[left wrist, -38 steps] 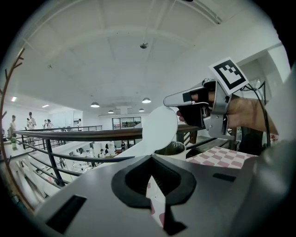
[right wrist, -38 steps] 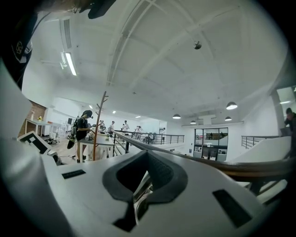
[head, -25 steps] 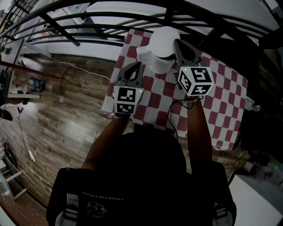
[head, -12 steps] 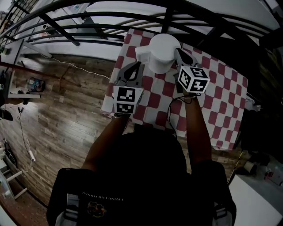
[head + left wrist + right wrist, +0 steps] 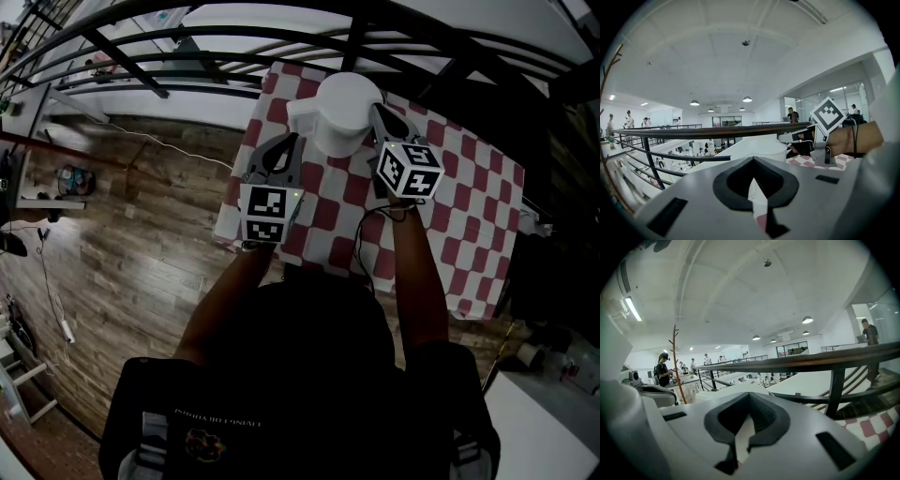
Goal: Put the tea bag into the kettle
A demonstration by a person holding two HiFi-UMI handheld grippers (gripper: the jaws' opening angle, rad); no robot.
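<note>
Kettle point(image 5: 345, 111) on checkered bench point(image 5: 469, 220), btw both. Right hand-held gripper point(image 5: 382, 114) nearer, just beside it, kettle to its left; clenched, empty. Left hand-held gripper point(image 5: 284, 145) clenched too. Tea bag not visible.

A wood-plank floor point(image 5: 141, 234) spreads to the left of the desk point(image 5: 466, 267), which is covered by a red-and-white checked cloth point(image 5: 487, 187). A black railing point(image 5: 717, 131) runs along the far side. Beyond it opens a bright white hall with round ceiling lamps point(image 5: 747, 99). What seems to be a glass wall point(image 5: 839, 98) stands at the right.
</note>
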